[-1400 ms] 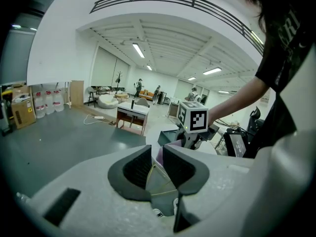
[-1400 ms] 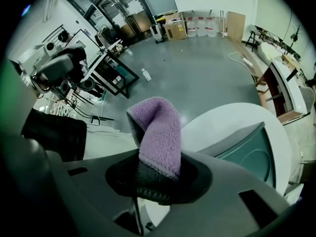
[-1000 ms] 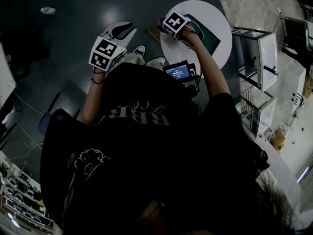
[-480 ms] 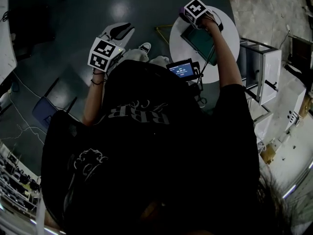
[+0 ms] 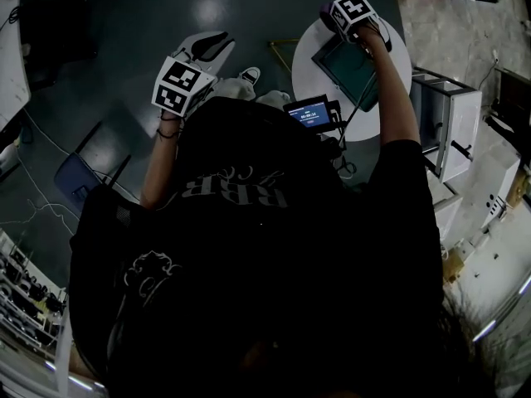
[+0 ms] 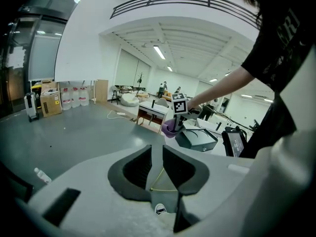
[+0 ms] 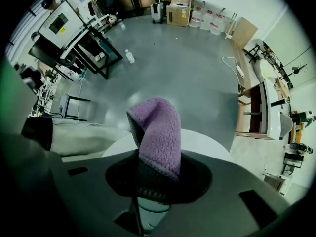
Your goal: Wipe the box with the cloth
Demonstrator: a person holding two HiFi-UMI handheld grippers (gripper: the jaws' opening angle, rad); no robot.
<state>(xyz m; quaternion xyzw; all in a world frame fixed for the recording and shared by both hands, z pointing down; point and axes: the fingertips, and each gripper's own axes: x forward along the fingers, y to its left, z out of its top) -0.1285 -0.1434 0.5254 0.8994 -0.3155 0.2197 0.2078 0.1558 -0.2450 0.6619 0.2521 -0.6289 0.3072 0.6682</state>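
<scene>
Purple fleece, the cloth (image 7: 157, 132), stands folded up out of the right gripper (image 7: 157, 181), whose jaws are clamped on its lower end. From above, that gripper is out at arm's length over the far edge of the dark box (image 5: 348, 66), which sits on a small round white table (image 5: 311, 81). In the left gripper view the cloth hangs at the box's far corner, touching it or just beside it; I cannot tell which.

The left gripper (image 6: 157, 154) is held back near the person's body, well apart from the table, its jaws a narrow gap apart with nothing between them.

To my eye the wiping is under way or just about to start, with the cloth brought to one end of the lid. The next move calls for pressing the fleece flat on the top and drawing it back across. The box looks light, so it may slide with no second gripper steadying it.
</scene>
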